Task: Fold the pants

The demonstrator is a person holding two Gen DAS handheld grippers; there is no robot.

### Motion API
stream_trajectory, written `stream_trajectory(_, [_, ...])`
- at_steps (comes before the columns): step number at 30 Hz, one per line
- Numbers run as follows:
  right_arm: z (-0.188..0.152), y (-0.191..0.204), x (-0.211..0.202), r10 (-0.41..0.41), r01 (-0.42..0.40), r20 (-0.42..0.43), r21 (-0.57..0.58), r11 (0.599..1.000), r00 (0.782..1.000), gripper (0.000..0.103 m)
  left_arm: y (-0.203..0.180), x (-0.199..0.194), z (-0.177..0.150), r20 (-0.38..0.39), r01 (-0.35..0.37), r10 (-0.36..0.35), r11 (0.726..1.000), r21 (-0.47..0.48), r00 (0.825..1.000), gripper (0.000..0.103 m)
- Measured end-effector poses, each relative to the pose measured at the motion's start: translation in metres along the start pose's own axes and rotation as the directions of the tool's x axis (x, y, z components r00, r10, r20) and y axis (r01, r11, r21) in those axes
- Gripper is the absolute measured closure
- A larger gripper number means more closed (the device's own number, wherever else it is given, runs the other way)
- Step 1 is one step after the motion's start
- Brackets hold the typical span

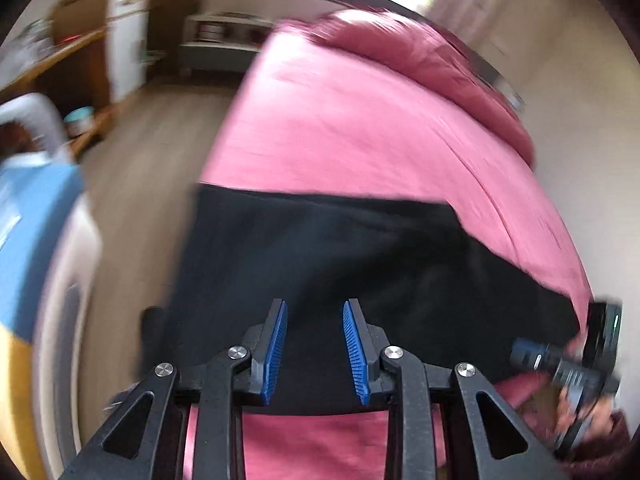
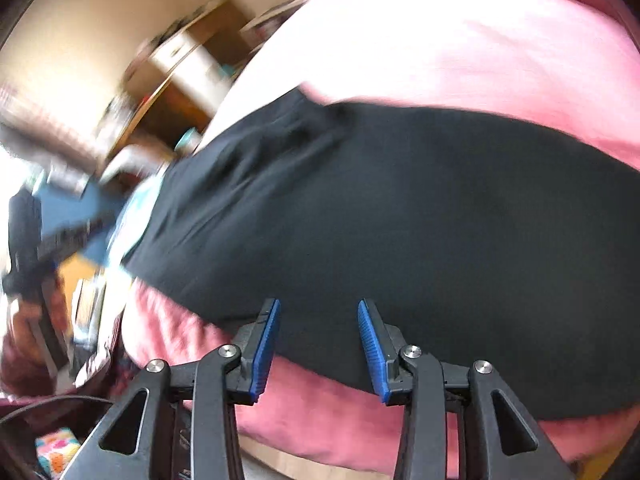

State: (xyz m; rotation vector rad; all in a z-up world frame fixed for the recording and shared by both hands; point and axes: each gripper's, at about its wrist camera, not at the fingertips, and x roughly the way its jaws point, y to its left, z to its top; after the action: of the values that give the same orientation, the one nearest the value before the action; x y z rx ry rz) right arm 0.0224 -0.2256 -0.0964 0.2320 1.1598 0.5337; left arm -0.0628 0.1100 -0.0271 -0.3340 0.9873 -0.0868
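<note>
I see 1 pair of black pants (image 1: 320,248) spread on the pink bed (image 1: 340,120), ahead of both tongs; my left tongs (image 1: 315,352) and right tongs (image 2: 319,350) are spread, empty.

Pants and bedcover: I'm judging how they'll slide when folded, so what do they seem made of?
The pants look like a soft matte black knit or jersey, judging by shallow, limp creases and no sheen; blur hides the weave. The bedcover looks like a pink woven cotton-like cloth, matte with fine wrinkles. Both are guesses from the look.
</note>
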Motion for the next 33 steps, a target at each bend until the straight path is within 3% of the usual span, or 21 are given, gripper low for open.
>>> stream_trajectory(4, [-0.006,-0.081,-0.058,-0.097,0.067,0.116,0.240,0.968,0.988,0.062,-0.051,0.031,-0.007,-0.090,0.082,-0.072,0.990,0.117,0.993,0.073])
stream_trajectory(6, [-0.018,-0.131,-0.094,-0.180,0.105,0.166,0.381,0.919,0.969,0.062,-0.078,0.046,-0.013,-0.141,0.117,-0.090,0.975,0.190,0.986,0.073])
stream_trajectory(9, [-0.046,-0.200,-0.147,-0.321,0.141,0.219,0.581,0.802,0.922,0.062,-0.105,0.062,-0.016,-0.195,0.157,-0.105,0.951,0.268,0.975,0.073])
stream_trajectory(11, [-0.062,-0.246,-0.184,-0.400,0.115,0.250,0.708,0.697,0.882,0.061,-0.118,0.069,-0.020,-0.227,0.172,-0.104,0.937,0.303,0.968,0.072])
stream_trajectory(13, [-0.074,-0.278,-0.205,-0.457,0.095,0.262,0.777,0.622,0.850,0.060,-0.127,0.075,-0.023,-0.255,0.184,-0.103,0.930,0.319,0.962,0.072])
stream_trajectory(15, [-0.079,-0.307,-0.220,-0.503,0.077,0.266,0.824,0.561,0.822,0.061,-0.130,0.081,-0.024,-0.283,0.187,-0.094,0.927,0.324,0.954,0.072])
stream_trajectory(18, [-0.074,-0.342,-0.229,-0.532,0.047,0.266,0.863,0.503,0.804,0.061,-0.138,0.086,-0.021,-0.295,0.188,-0.088,0.925,0.330,0.952,0.072])
stream_trajectory(20, [-0.065,-0.356,-0.226,-0.526,0.045,0.259,0.867,0.496,0.810,0.064,-0.142,0.088,-0.017,-0.295,0.175,-0.072,0.923,0.342,0.953,0.072])
stream_trajectory(23, [-0.046,-0.366,-0.221,-0.532,0.077,0.238,0.861,0.502,0.812,0.091,-0.151,0.091,-0.012,-0.287,0.162,-0.054,0.916,0.368,0.956,0.072])
stream_trajectory(26, [-0.031,-0.354,-0.233,-0.567,0.096,0.293,0.825,0.557,0.770,0.092,-0.157,0.091,-0.007,-0.270,0.154,-0.049,0.911,0.384,0.962,0.072])
stream_trajectory(27, [-0.032,-0.351,-0.233,-0.580,0.112,0.287,0.824,0.555,0.762,0.092,-0.158,0.093,-0.004,-0.260,0.149,-0.050,0.914,0.378,0.964,0.072])
stream_trajectory(31, [-0.042,-0.364,-0.206,-0.575,0.181,0.168,0.848,0.499,0.801,0.092,-0.163,0.095,0.013,-0.238,0.154,-0.072,0.926,0.346,0.969,0.072])
stream_trajectory(33, [-0.047,-0.363,-0.203,-0.569,0.155,0.182,0.856,0.493,0.802,0.091,-0.169,0.098,0.015,-0.246,0.176,-0.094,0.926,0.334,0.965,0.072])
